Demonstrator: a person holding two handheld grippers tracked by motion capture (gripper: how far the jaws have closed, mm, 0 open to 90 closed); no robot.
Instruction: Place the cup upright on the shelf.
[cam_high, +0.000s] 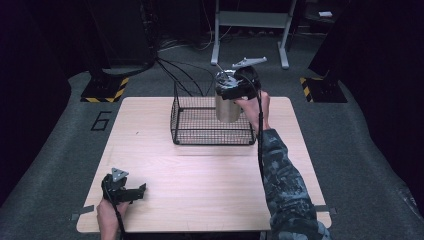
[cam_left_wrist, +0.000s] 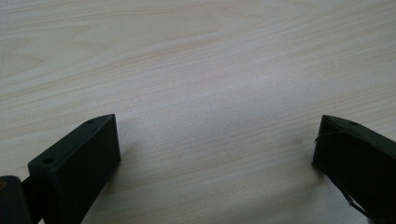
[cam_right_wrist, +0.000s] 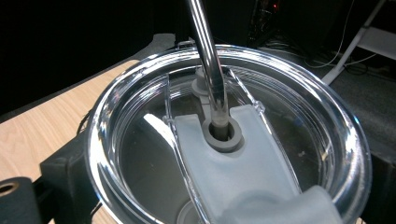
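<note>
While your right claw (cam_high: 234, 92) clamps the steel tumbler (cam_high: 228, 106) near its lid, holding it upright over the wire basket (cam_high: 212, 131), your left claw (cam_high: 131, 192) rests wide apart on the desk (cam_high: 200, 180), out of the way.

One table (cam_high: 200, 180), pale wood. One wire basket (cam_high: 212, 122) on it, toward the far side. One steel tumbler (cam_high: 227, 107), held up over the basket, with one clear lid (cam_right_wrist: 233, 140) and one metal straw (cam_right_wrist: 208, 60) through the lid's grommet. Two grippers: the left gripper (cam_high: 131, 192) near the front edge of the table and the right gripper (cam_high: 235, 90) at the tumbler. Each gripper has two black jaws and one cable. Two grey three-cornered plates, one on each gripper. Two arms come in from the near side.
</note>
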